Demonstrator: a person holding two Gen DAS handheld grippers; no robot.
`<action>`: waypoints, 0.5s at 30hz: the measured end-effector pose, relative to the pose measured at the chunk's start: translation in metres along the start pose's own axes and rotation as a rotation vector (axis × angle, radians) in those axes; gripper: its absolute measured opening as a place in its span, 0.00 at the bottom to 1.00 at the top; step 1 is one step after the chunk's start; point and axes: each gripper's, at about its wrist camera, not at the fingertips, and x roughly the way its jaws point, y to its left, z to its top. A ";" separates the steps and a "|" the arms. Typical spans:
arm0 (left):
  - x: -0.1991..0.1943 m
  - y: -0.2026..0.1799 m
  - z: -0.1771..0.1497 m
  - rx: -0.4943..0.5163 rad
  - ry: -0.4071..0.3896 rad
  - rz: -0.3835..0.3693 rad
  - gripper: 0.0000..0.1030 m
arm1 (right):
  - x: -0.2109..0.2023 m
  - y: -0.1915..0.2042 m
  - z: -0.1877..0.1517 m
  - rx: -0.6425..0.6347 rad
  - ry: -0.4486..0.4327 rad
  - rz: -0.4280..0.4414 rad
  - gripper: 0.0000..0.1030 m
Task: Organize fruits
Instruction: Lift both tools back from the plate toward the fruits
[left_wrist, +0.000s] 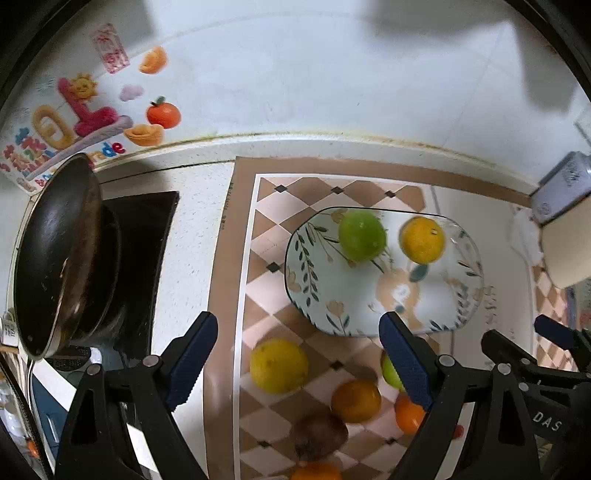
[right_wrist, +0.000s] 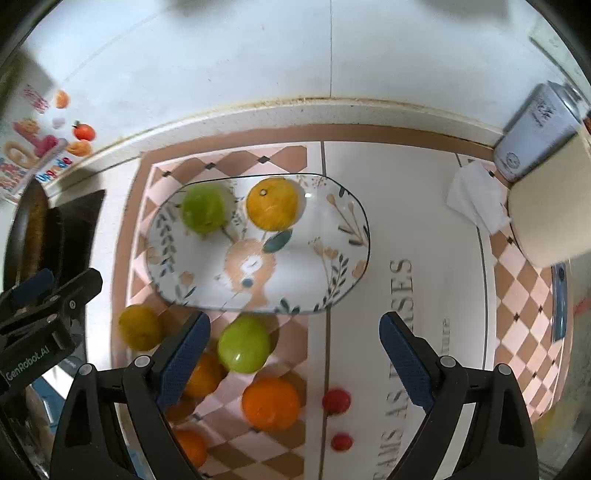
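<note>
A glass plate (left_wrist: 439, 299) (right_wrist: 314, 236) with a leaf print lies on a checked mat (left_wrist: 273, 221). On it rest a green apple (left_wrist: 362, 236) (right_wrist: 205, 208) and a yellow orange (left_wrist: 422, 240) (right_wrist: 273, 205). In front of the plate lie loose fruits: a yellow one (left_wrist: 279, 365) (right_wrist: 140, 326), a second green apple (right_wrist: 243, 343), oranges (left_wrist: 355, 401) (right_wrist: 270, 402), a brown fruit (left_wrist: 319, 435) and two small red tomatoes (right_wrist: 336, 400). My left gripper (left_wrist: 297, 321) hangs open above the yellow fruit, holding nothing. My right gripper (right_wrist: 295, 321) is open and empty above the plate's near rim.
A dark wok (left_wrist: 59, 258) sits on a black hob at the left. At the right stand a pale blue tin (right_wrist: 535, 129), a folded white paper (right_wrist: 476, 195) and a cream container (right_wrist: 554, 210). A tiled wall with stickers (left_wrist: 85, 110) rises behind the counter.
</note>
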 end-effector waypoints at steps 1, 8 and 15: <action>-0.008 0.000 -0.005 -0.001 -0.013 -0.004 0.87 | -0.007 0.002 -0.006 0.001 -0.015 0.001 0.92; -0.059 0.000 -0.035 0.018 -0.102 -0.016 0.87 | -0.058 0.014 -0.041 -0.009 -0.118 -0.005 0.92; -0.100 0.001 -0.058 0.025 -0.161 -0.034 0.87 | -0.102 0.017 -0.069 -0.004 -0.192 0.016 0.92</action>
